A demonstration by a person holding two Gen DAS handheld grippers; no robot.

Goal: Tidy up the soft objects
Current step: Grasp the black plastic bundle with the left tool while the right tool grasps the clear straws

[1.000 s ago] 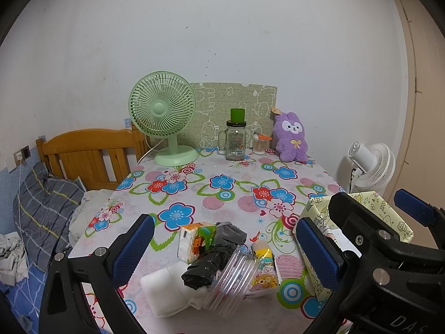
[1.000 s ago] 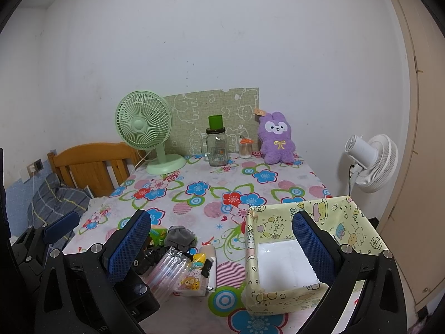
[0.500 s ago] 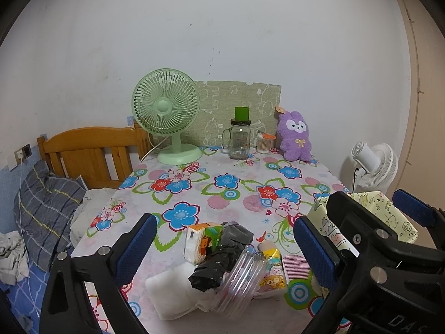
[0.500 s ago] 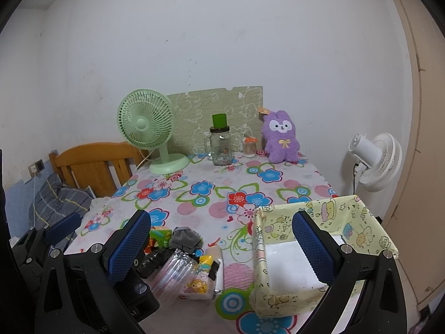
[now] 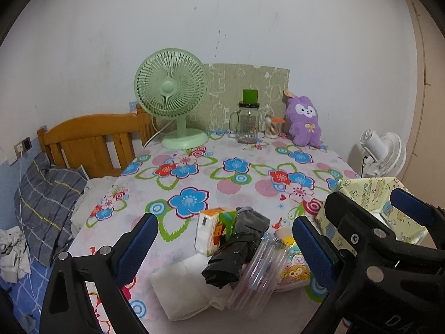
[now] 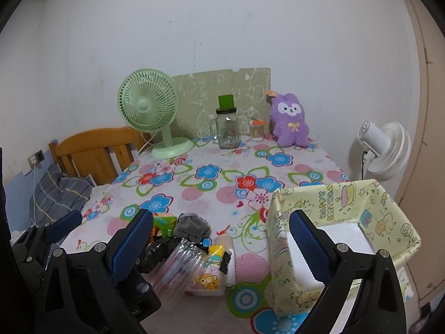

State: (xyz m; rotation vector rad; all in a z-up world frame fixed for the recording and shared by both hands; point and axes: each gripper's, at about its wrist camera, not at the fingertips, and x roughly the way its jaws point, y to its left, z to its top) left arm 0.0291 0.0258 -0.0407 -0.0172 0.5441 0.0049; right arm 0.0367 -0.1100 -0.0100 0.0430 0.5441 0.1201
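Both grippers were held above the near edge of the worktop [image 5: 194,183], and nothing had yet been picked up, so the task was judged to be at its opening step. The left gripper [image 5: 222,239] was seen with its jaws spread wide and empty, framing the pile of small things. The right gripper [image 6: 222,236] was likewise spread wide and empty, with the yellow patterned box [image 6: 389,217] just behind its right jaw. The box, white inside, was seen to be empty.

The pile was found just left of the box: a tissue pack [image 5: 211,229], a grey sock [image 5: 251,220] touching it, a black crumpled bag [image 5: 226,264] lying over a white folded cloth [image 5: 180,289], a clear plastic sleeve [image 5: 257,272] and a cartoon-printed packet [image 5: 294,270] nearest the box. A purple plush [image 5: 304,122] was seated well beyond the box, at the far edge.

For the next move, one soft piece would need to be singled out, probably the sock on top, and the jaws lowered around it without the sleeve being dragged along
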